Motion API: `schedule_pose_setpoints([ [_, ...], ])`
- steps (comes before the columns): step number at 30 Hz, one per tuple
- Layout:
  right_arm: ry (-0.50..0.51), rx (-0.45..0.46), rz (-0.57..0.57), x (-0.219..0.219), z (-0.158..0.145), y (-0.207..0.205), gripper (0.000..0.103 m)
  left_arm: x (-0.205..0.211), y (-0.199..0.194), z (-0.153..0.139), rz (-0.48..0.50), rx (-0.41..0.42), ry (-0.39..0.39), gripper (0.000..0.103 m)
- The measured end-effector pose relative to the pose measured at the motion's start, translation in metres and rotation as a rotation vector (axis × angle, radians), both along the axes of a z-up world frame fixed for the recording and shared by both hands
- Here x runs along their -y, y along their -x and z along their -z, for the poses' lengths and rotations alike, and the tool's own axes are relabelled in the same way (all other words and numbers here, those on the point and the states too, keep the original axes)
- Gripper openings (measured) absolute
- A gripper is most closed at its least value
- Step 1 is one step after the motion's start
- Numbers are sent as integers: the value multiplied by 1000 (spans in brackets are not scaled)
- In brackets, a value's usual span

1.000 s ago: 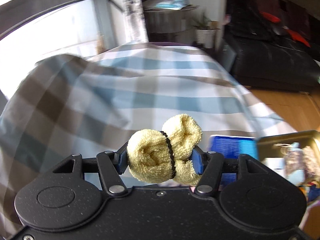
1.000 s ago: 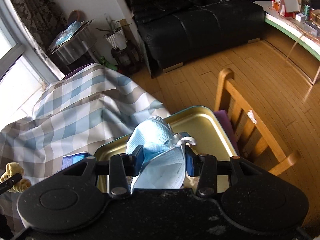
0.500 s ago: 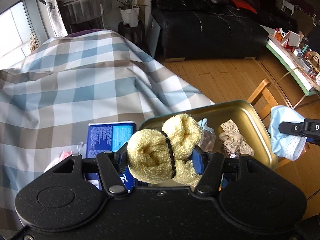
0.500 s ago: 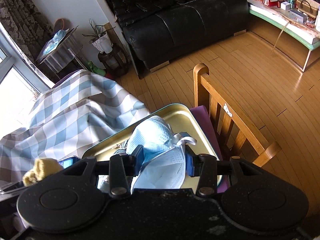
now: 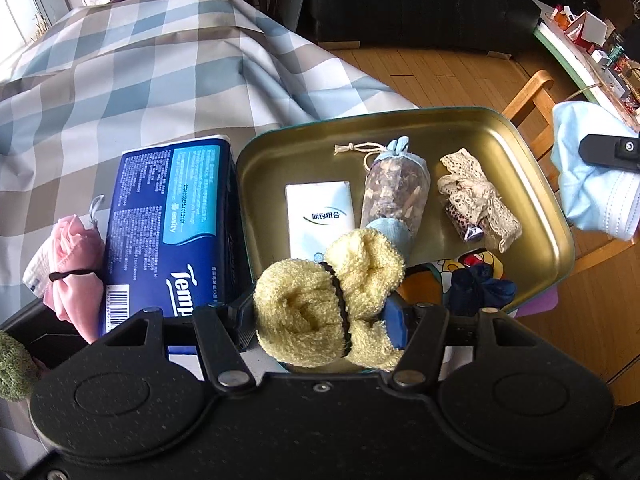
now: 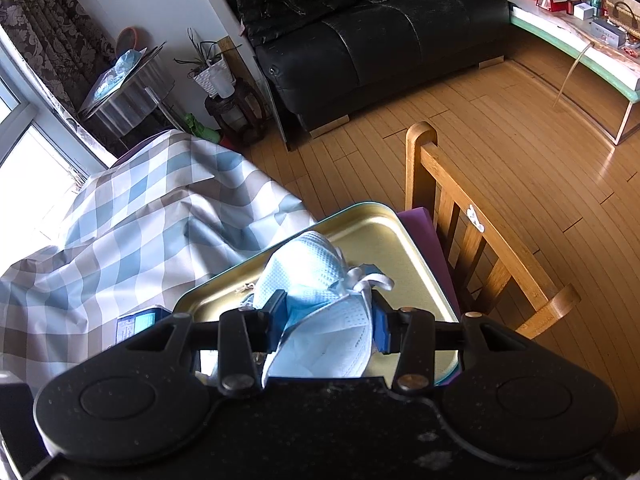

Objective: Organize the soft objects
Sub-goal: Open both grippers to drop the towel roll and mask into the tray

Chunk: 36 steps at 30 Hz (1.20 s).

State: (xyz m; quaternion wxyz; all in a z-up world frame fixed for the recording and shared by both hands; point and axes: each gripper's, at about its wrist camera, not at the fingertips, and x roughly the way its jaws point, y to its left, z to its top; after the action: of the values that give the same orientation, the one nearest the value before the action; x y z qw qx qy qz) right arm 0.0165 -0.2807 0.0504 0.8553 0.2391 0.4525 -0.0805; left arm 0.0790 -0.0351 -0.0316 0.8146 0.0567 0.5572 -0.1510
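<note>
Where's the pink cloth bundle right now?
In the left wrist view, the pink cloth bundle lies at far left on the checked cloth, against the blue tissue pack, outside the gold tray.

In the tray [image 5: 532, 184] lie a tissue pack [image 5: 318, 212], a sachet [image 5: 394, 188] right of it, then lace [image 5: 476, 196]. A tissue box [image 5: 172, 216] lies left of the tray.

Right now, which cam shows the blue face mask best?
Right wrist. There the blue face mask sits centred, pinched in the right gripper above the gold tray, its weave and white ear loops clear. Left wrist shows the mask only at the frame's right edge, distorted and partly hidden by a gripper finger.
</note>
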Motion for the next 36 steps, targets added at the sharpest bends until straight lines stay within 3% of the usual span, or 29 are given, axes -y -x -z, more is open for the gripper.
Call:
schedule_pose_setpoints([
  [12,10,-11,-3,-5,2,-12,43,-7,-10,13,-12,-24,51,65],
  [24,-7,-53,105,21,9,-9,43,-16,-6,2,-25,40,57,72],
  [28,5,-80,108,20,15,-13,45,-18,-5,0,-24,41,64,72],
  [32,5,-92,94,15,17,-18,60,-19,-4,2,-23,36,62,72],
  [36,21,-96,95,14,17,-19,60,-21,-3,4,-26,26,67,72],
])
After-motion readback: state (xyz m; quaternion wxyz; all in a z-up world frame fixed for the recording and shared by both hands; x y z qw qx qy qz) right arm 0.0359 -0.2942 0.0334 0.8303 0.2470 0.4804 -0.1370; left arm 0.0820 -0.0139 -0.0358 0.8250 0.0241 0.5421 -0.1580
